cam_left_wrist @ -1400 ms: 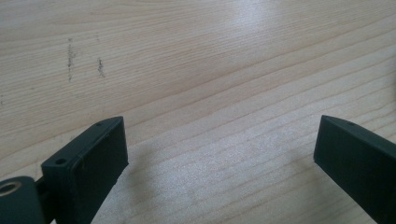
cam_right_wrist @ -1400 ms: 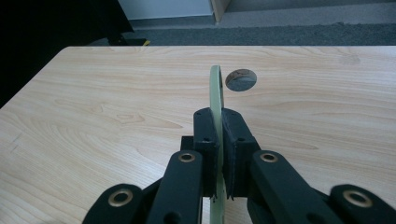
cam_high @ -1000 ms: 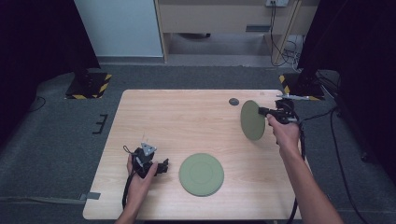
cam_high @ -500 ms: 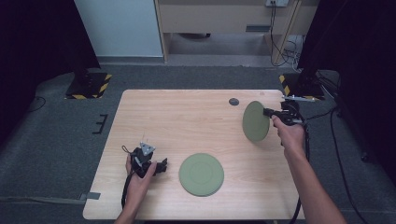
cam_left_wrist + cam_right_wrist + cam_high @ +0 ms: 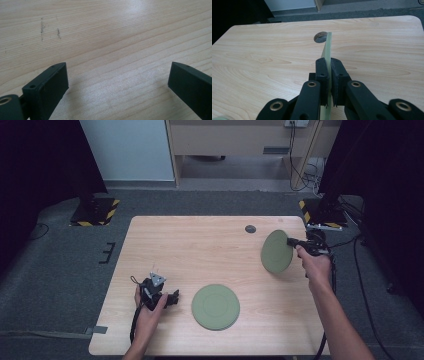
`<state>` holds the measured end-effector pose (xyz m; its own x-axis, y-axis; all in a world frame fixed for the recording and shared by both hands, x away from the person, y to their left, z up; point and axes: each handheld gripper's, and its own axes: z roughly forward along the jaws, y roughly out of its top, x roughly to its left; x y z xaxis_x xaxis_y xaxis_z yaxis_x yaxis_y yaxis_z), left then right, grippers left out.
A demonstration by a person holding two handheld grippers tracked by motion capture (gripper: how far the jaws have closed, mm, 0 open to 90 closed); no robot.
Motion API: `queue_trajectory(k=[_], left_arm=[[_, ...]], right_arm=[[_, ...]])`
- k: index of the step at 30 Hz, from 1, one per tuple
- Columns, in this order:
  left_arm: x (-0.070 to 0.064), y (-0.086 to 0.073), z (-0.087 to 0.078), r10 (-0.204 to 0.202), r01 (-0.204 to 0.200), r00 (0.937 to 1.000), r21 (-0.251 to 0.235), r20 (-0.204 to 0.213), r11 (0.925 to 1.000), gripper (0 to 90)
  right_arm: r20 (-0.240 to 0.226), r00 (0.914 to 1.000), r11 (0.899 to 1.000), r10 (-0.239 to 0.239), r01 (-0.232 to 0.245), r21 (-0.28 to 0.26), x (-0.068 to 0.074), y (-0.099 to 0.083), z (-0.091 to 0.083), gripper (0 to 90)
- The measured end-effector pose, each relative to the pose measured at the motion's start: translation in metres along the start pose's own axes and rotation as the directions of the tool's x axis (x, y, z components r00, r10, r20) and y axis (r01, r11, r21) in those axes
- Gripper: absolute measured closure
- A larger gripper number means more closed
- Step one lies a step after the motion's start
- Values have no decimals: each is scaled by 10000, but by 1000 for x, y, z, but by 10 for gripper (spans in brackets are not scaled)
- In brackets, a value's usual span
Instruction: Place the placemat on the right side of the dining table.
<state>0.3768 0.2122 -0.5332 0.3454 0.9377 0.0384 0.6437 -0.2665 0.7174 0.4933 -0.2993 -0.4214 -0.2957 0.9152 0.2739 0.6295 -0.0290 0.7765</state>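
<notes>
Far right of the table (image 5: pixel 165 245), the right gripper (image 5: pixel 291 241) pinches a green plate (image 5: pixel 276 252) on edge by its rim; it looks thin, stiff, probably light. A second plate (image 5: pixel 215 306) lies near. The left gripper (image 5: pixel 172 298) rests wide open.

Lab — hazard-striped stands (image 5: pixel 94 213), cables (image 5: pixel 311 170)
</notes>
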Motion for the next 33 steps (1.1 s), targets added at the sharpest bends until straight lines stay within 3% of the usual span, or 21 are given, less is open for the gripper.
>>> queue_trajectory(k=[15, 33], left_arm=[[1, -1, 0, -61, 61, 10000, 77, -68, 10000, 27], [2, -1, 3, -153, 156, 9996, 120, -225, 9998, 13]], right_arm=[[213, 9996, 9997, 199, -202, 110, -16, -6, 0, 859], [395, 9982, 9978, 454, -473, 475, -53, -23, 4, 859]])
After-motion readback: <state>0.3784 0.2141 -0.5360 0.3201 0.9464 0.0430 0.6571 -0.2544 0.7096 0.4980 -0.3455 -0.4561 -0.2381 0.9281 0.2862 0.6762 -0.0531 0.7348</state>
